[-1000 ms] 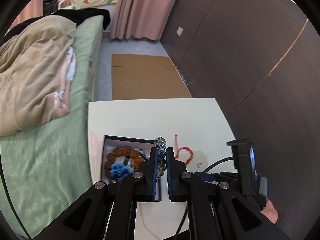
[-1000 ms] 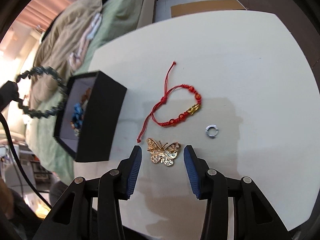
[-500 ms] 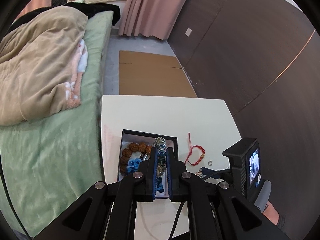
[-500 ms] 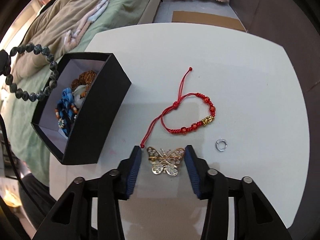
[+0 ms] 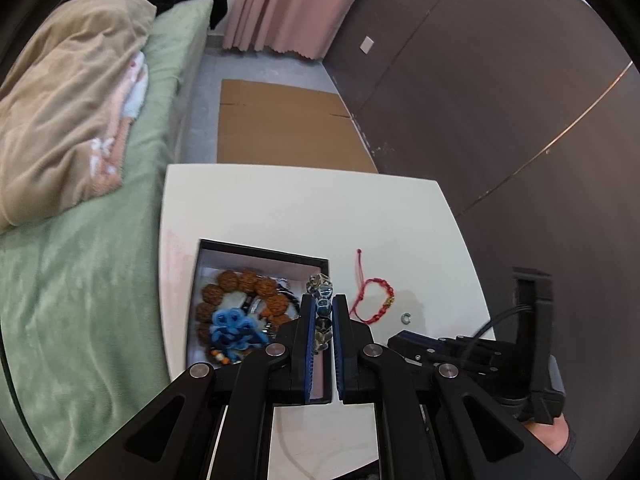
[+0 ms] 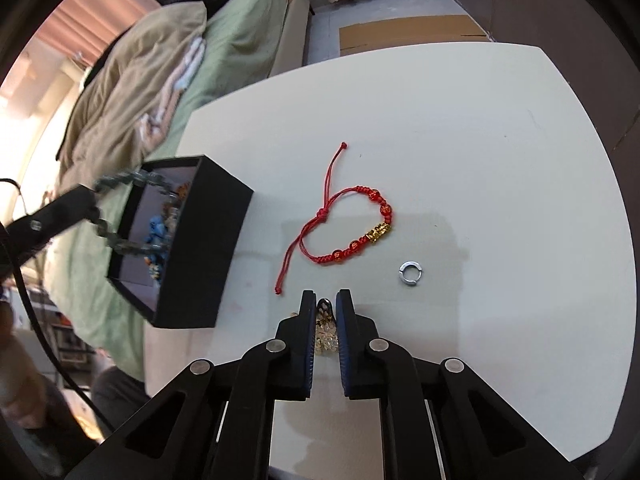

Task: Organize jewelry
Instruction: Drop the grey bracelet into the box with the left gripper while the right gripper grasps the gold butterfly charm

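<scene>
My left gripper (image 5: pixel 323 300) is shut on a dark bead bracelet (image 5: pixel 322 309) and holds it over the open black box (image 5: pixel 264 252); the bracelet also shows in the right wrist view (image 6: pixel 128 246), hanging into the box (image 6: pixel 204 248). The box holds brown beads (image 5: pixel 240 284) and a blue piece (image 5: pixel 234 326). My right gripper (image 6: pixel 325 298) is shut on the gold butterfly brooch (image 6: pixel 325 332) at the table's near side. A red string bracelet (image 6: pixel 352 228) and a small silver ring (image 6: pixel 410 273) lie on the white table (image 6: pixel 460 120).
A bed with green cover (image 5: pixel 80 280) and beige blanket (image 5: pixel 68 100) runs along the table's left side. Flat cardboard (image 5: pixel 280 120) lies on the floor beyond the table. A dark wall (image 5: pixel 500 100) stands at the right.
My right gripper has closed on the butterfly brooch. My left gripper has carried the bead bracelet over and lower into the box.
</scene>
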`<control>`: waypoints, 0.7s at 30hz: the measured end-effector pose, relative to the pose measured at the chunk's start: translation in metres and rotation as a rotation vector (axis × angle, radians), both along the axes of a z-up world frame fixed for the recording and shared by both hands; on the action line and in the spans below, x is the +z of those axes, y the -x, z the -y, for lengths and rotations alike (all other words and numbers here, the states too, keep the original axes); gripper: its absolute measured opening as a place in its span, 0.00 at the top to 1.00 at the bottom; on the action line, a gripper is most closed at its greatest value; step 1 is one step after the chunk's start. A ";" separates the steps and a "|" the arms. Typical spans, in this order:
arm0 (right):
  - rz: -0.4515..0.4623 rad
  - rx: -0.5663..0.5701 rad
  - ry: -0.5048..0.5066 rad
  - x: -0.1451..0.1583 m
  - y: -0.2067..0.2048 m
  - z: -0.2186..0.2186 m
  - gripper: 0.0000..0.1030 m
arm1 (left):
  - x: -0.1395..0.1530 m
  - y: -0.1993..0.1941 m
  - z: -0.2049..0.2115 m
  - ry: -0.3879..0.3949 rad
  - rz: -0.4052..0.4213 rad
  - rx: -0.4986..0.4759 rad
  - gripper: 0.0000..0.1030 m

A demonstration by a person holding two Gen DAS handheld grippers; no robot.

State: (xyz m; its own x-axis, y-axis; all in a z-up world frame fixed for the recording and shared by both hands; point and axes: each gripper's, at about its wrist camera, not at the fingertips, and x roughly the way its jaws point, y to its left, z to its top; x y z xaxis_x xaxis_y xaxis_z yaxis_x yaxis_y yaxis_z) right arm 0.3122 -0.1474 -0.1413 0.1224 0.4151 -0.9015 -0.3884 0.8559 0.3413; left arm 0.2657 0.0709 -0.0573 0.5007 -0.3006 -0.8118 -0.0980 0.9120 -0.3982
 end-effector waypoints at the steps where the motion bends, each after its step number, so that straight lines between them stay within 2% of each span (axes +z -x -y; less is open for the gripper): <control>1: -0.001 -0.004 -0.016 0.002 0.001 0.002 0.89 | -0.002 -0.002 0.002 0.003 -0.003 -0.003 0.92; 8: 0.050 -0.020 -0.078 0.031 0.002 0.005 0.89 | -0.017 -0.015 0.005 0.040 -0.035 0.004 0.92; 14: 0.103 -0.001 -0.107 0.062 0.006 -0.003 0.89 | -0.028 -0.018 -0.004 0.047 -0.098 0.044 0.91; 21: 0.126 0.050 -0.146 0.078 0.015 -0.028 0.89 | -0.014 0.005 -0.035 0.048 -0.057 0.113 0.91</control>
State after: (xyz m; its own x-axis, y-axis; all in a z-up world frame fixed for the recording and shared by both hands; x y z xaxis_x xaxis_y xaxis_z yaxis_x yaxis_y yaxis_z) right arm 0.2973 -0.1192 -0.0632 0.2063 0.5489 -0.8100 -0.4771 0.7792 0.4065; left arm 0.2609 0.1064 -0.0712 0.4866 -0.2844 -0.8260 -0.2230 0.8738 -0.4322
